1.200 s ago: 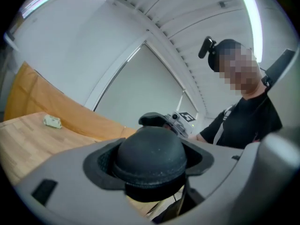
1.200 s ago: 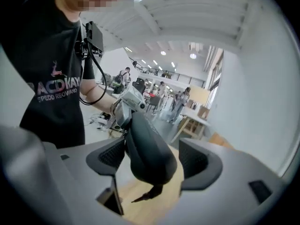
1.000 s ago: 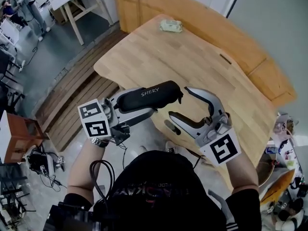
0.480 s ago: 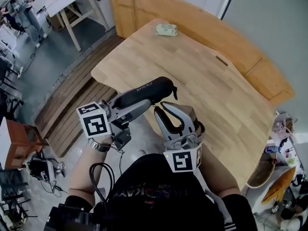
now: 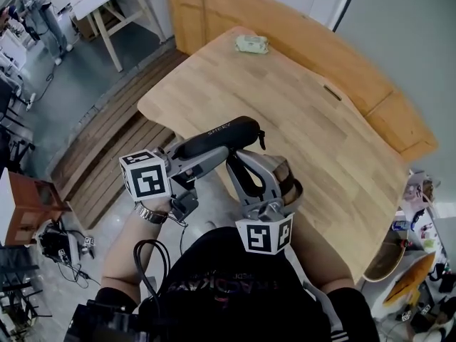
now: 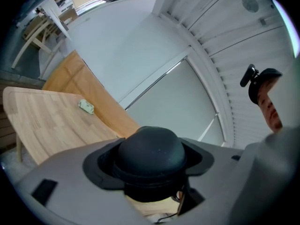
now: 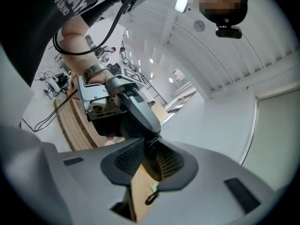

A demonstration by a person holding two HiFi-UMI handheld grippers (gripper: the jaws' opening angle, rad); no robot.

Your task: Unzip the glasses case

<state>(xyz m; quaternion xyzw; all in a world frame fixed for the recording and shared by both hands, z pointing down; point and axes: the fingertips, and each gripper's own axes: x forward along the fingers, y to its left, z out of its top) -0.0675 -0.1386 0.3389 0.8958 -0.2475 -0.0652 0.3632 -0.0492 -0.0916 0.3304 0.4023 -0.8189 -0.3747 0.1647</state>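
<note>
Over the table (image 5: 320, 134), right tool (image 5: 248, 157) has swung in, pinching the glasses case (image 5: 221, 134) clamped in left tool (image 5: 210, 148).

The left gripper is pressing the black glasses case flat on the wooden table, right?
Not quite. The left gripper does hold the black glasses case, but it holds it up in the air by the near edge of the wooden table, not resting on it. The head view shows this.

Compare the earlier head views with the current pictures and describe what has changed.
The right gripper swung in leftward from beside the glasses case, rolled over, and its jaws have just been closing, now clamped on the case's end. The left gripper kept its hold on the case.
</note>
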